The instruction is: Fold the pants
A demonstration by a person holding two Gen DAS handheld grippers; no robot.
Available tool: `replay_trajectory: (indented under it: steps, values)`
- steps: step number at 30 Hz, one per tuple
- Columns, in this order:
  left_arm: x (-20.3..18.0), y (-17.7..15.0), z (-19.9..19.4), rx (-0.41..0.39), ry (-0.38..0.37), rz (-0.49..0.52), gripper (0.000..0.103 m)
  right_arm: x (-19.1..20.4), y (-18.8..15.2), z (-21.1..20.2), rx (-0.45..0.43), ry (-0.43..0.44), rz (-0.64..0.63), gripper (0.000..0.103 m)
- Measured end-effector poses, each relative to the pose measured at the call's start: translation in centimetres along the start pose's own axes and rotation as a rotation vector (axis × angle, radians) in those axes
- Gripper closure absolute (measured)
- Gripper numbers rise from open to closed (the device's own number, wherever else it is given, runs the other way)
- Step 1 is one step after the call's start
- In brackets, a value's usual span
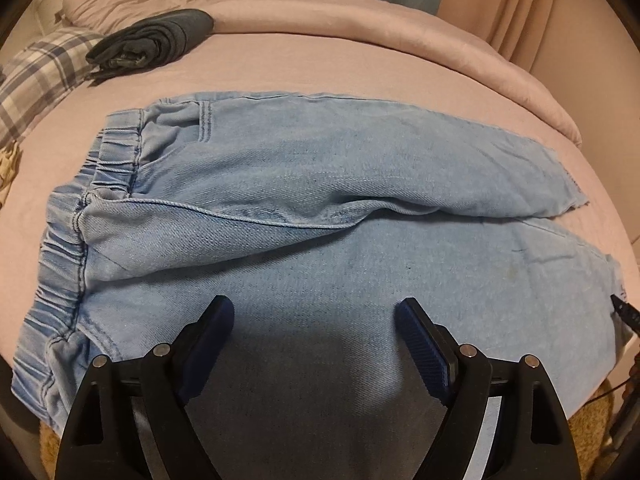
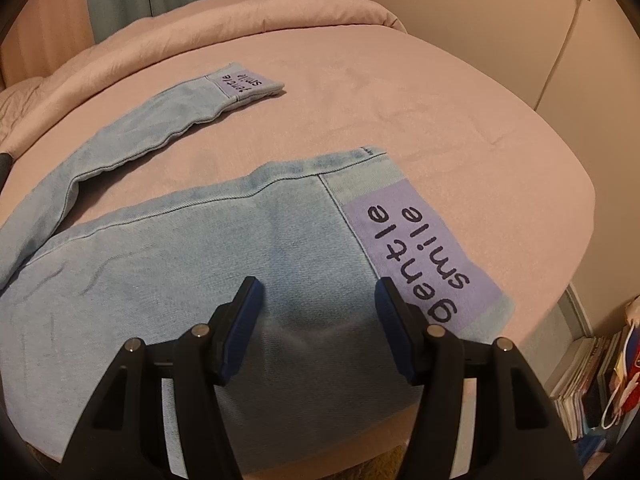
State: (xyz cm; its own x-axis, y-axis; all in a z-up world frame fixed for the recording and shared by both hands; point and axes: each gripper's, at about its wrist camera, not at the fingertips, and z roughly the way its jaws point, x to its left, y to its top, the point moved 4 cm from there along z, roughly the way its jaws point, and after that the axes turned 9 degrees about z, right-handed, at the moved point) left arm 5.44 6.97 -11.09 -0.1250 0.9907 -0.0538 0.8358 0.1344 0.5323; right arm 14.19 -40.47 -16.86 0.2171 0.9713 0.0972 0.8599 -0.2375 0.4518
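Light blue denim pants (image 1: 320,168) lie flat on a pink bed sheet (image 1: 280,68), with the elastic waistband (image 1: 64,248) at the left. My left gripper (image 1: 315,306) hovers open over the near side of the seat and thigh, with only cloth beneath it. In the right wrist view the two legs spread apart. The near leg (image 2: 180,264) ends in a purple "gentle smile" patch (image 2: 420,248), and the far leg (image 2: 160,120) has the same patch (image 2: 244,82). My right gripper (image 2: 319,285) stands open above the near leg, just left of its patch, gripping nothing.
A folded dark grey garment (image 1: 152,40) lies at the back left beside a plaid pillow (image 1: 44,68). A rolled pink duvet (image 1: 360,12) runs along the far edge. Books (image 2: 592,380) stand on the floor past the bed's right edge. A cable (image 2: 560,40) hangs on the wall.
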Motion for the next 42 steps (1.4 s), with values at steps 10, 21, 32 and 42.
replay_trajectory:
  steps: [10,21,32,42]
  values:
    - [0.1,6.0,-2.5,-0.079,-0.105,-0.053,0.025,2.8,3.0,-2.7,-0.013,0.002,-0.006,0.044]
    - [1.5,4.8,-0.9,-0.123,-0.061,-0.065,0.025,20.4,10.2,-1.7,0.141,0.361,-0.072,0.020]
    - [1.5,4.2,-0.9,-0.150,-0.077,-0.057,0.026,35.1,10.6,6.3,0.272,0.164,-0.315,0.012]
    - [1.7,4.0,-0.7,-0.148,-0.104,-0.066,0.026,35.4,9.7,11.5,0.319,0.158,-0.320,0.002]
